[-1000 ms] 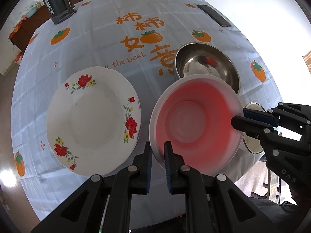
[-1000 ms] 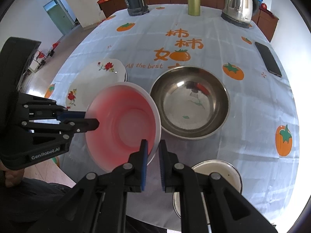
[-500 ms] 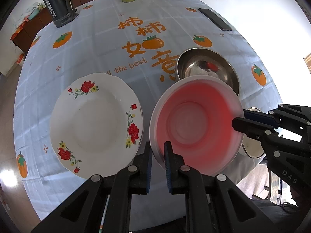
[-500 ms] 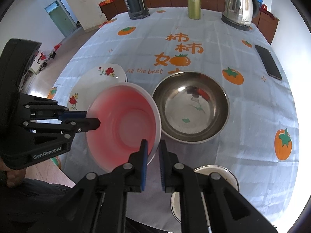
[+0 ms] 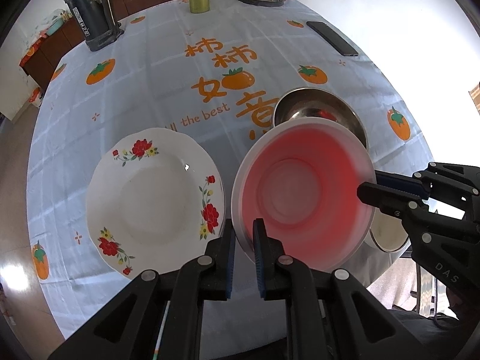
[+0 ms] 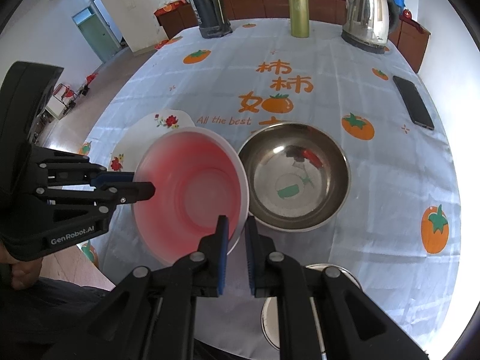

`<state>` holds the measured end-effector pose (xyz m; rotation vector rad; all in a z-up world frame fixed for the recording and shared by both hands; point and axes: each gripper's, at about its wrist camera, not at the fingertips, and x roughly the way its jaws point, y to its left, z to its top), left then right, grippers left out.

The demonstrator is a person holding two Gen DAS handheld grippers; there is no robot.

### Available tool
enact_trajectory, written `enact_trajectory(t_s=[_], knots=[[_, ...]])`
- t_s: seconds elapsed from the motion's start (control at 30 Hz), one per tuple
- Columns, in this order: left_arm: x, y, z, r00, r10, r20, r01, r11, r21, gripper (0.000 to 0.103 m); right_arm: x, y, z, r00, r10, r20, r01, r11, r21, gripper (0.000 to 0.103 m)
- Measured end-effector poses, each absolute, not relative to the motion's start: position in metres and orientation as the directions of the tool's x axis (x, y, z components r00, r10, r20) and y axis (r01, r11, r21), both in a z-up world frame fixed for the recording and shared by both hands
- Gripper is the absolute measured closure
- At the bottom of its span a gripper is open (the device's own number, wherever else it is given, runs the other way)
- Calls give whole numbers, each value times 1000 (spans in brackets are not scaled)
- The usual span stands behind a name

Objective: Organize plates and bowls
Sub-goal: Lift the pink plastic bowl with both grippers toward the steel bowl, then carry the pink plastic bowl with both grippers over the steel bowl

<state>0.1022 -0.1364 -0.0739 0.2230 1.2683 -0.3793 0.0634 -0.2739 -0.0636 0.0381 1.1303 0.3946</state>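
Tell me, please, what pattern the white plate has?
Red and yellow flowers around its rim, clearest from the left wrist.

The left gripper (image 5: 243,234) and right gripper (image 5: 370,184) each clamp opposite rims of the pink bowl (image 5: 303,192), held above the tablecloth (image 5: 168,69) between floral plate (image 5: 154,195) and steel bowl (image 5: 315,105).

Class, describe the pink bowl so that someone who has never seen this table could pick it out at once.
Start at the persimmon-print tablecloth. Near its front edge, between the flowered white plate and the steel bowl, is the pink bowl. It alone is translucent pink plastic with a white rim, and alone is held by its rim: the left tool and right tool each pinch opposite sides.
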Motion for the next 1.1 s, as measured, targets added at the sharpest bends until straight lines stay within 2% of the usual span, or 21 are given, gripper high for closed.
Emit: enact_trajectory(t_s=[1.1], knots=[[132, -183, -65, 230, -179, -956, 431, 900, -65, 91, 78, -322, -57, 422, 306, -853, -209, 949, 237, 92]])
